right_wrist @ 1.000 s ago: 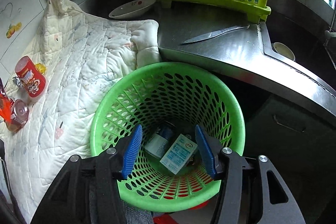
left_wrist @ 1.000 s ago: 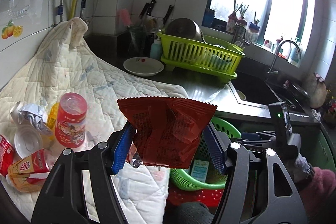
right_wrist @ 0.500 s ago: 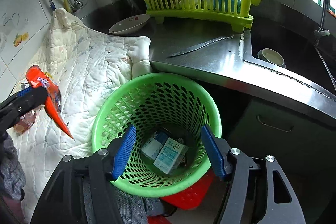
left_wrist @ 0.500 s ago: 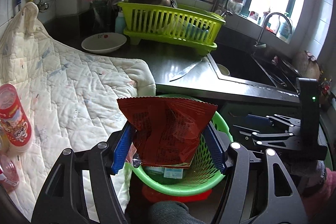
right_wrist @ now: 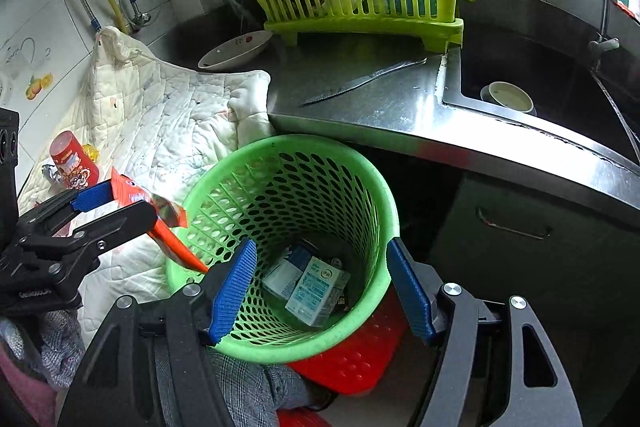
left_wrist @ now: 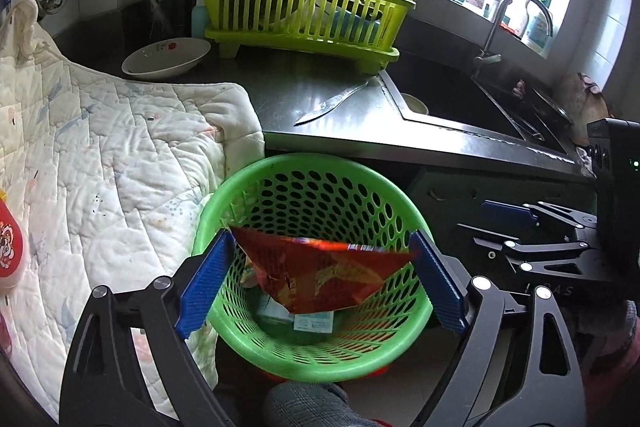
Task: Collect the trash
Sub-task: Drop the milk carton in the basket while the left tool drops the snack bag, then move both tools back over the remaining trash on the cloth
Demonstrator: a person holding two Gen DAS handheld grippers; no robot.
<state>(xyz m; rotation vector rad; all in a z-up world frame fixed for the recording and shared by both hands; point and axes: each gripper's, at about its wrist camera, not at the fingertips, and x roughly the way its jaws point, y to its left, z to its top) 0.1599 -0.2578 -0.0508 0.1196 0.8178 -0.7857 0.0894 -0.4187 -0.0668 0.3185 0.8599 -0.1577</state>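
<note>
A green perforated basket [left_wrist: 320,167] stands below the counter edge, with cartons [right_wrist: 312,279] at its bottom. My left gripper [left_wrist: 320,279] is over the basket mouth with its jaws wide apart; a red snack wrapper [left_wrist: 320,275] hangs between them, tilted down into the basket. In the right wrist view the left gripper [right_wrist: 116,203] and the wrapper [right_wrist: 132,191] sit at the basket's left rim [right_wrist: 188,195]. My right gripper [right_wrist: 320,287] is open, its jaws spread over the basket's near rim. A red can [right_wrist: 74,161] lies on the quilt.
A white quilted cloth [left_wrist: 100,155] covers the left counter. A knife [left_wrist: 332,103] lies on the steel counter near a yellow-green dish rack [left_wrist: 300,15] and a white bowl [left_wrist: 166,57]. The sink [right_wrist: 520,83] holds a cup. A red basket [right_wrist: 352,359] sits under the green one.
My left gripper has moved right and down over the basket and its jaws have spread. The wrapper has tipped downward into the basket. The right gripper has drawn back slightly.
</note>
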